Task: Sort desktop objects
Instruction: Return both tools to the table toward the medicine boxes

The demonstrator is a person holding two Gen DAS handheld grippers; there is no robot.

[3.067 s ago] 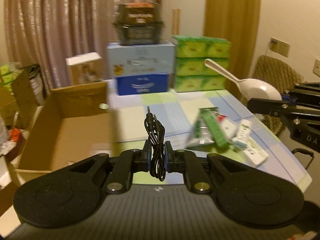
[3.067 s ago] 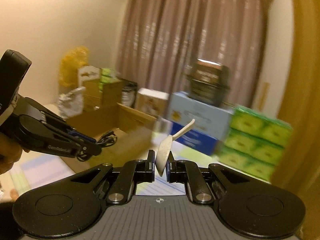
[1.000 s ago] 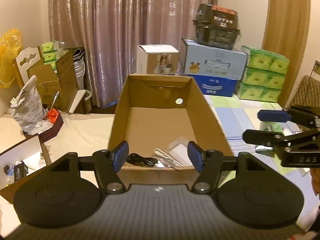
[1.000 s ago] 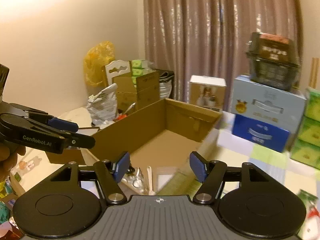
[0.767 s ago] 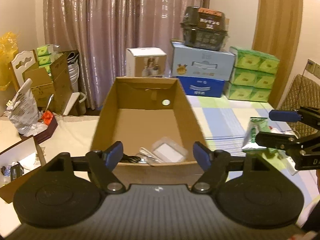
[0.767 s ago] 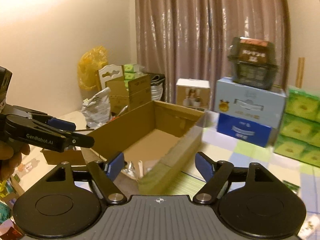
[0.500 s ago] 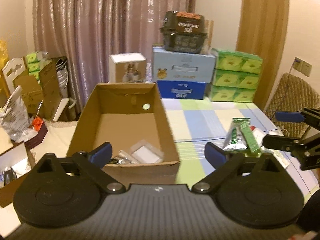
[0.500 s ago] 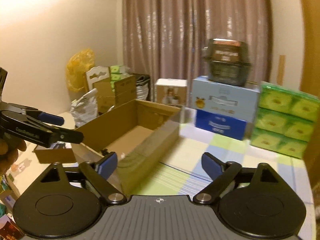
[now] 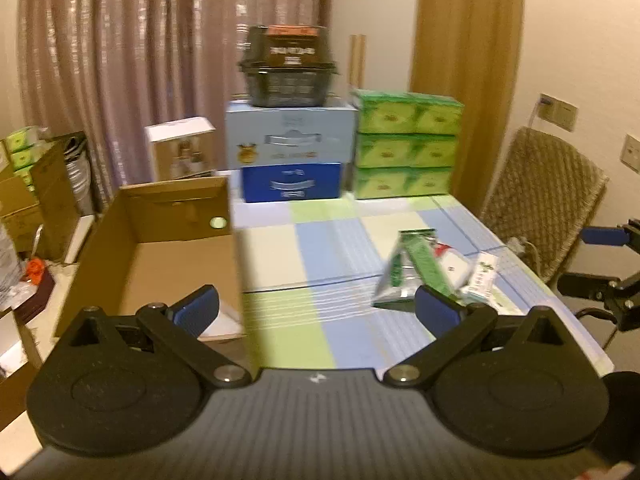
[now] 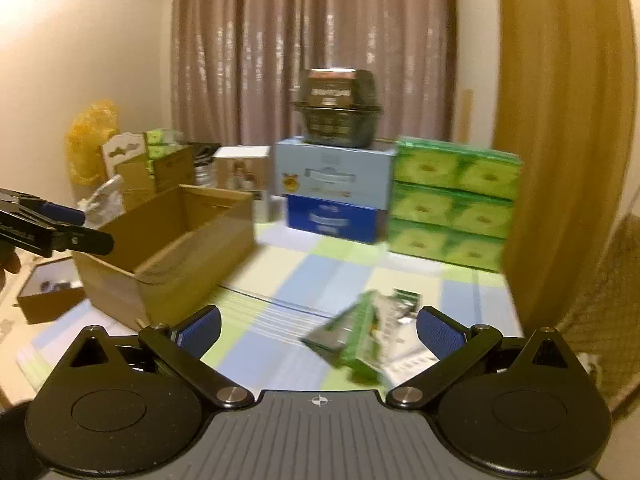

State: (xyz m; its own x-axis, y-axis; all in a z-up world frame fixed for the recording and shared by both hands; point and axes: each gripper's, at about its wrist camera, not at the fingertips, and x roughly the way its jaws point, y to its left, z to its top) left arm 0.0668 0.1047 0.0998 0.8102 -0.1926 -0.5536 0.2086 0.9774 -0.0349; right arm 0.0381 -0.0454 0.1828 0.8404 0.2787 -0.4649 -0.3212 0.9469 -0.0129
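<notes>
Packets (image 9: pixel 412 272) lie in a loose pile on the tabletop (image 9: pixel 320 248), near its right edge, well apart from the box (image 9: pixel 168 248) at its left edge.

Change from earlier views:
- Three seconds ago the left gripper (image 9: pixel 316 308) pinched a black cable and the right gripper (image 10: pixel 318 330) pinched a white spoon. Both now carry nothing.
- One second ago both grippers faced the open box, jaws partly apart, with the cable and spoon lying inside. Both views have since swung right, toward the packets.

Orientation: the longest green packet (image 10: pixel 360 344) is a narrow strip. In the left view its long axis runs from the near edge toward the far edge, tilted slightly left at the far end. The white packets beside it (image 9: pixel 480 276) lie at differing angles; motion blur hides their print.

Relation to jaws:
- Left gripper: jaws are opening and stand wide, nothing between them. The pile lies ahead, beside the right finger (image 9: pixel 438 308), not touching it.
- Right gripper: jaws are opening and stand wide. The pile lies ahead, lined up with the gap, clear of both pads.
</notes>
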